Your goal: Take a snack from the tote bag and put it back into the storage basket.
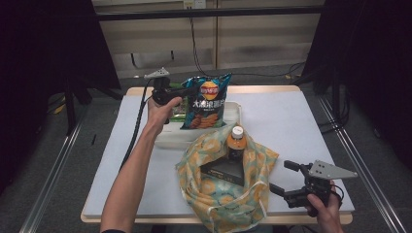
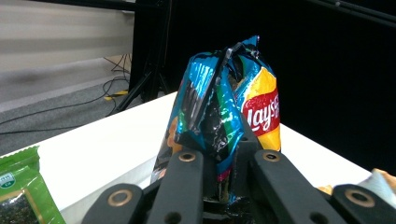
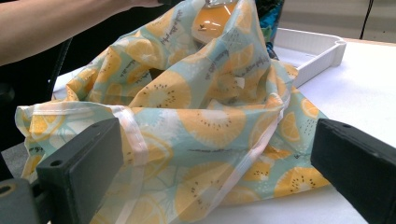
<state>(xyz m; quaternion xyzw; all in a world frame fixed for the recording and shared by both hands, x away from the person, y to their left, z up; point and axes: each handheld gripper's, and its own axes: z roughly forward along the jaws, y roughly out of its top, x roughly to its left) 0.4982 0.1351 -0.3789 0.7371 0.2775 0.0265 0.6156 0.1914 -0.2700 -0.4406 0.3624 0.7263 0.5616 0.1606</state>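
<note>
A blue Lay's chips bag (image 1: pixel 206 102) stands upright over the white tray (image 1: pixel 234 116) at the back of the table. My left gripper (image 1: pixel 183 93) is shut on the bag's left edge; in the left gripper view the two jaws pinch the crinkled foil of the chips bag (image 2: pixel 219 107) at the left gripper (image 2: pixel 224 158). A fruit-print cloth bag (image 1: pixel 228 194) lies open at the front, with an orange-drink bottle (image 1: pixel 236 143) and a black box (image 1: pixel 224 170) inside. My right gripper (image 1: pixel 287 178) stands open to the right of the cloth bag (image 3: pixel 196 116), nothing between its jaws.
A green snack packet (image 1: pixel 177 109) lies in the tray beside my left hand, also seen as the green packet (image 2: pixel 18 186). The tray's corner (image 3: pixel 322 51) is behind the cloth bag. A forearm (image 3: pixel 56 23) crosses above. Bare table (image 1: pixel 301 126) lies to the right.
</note>
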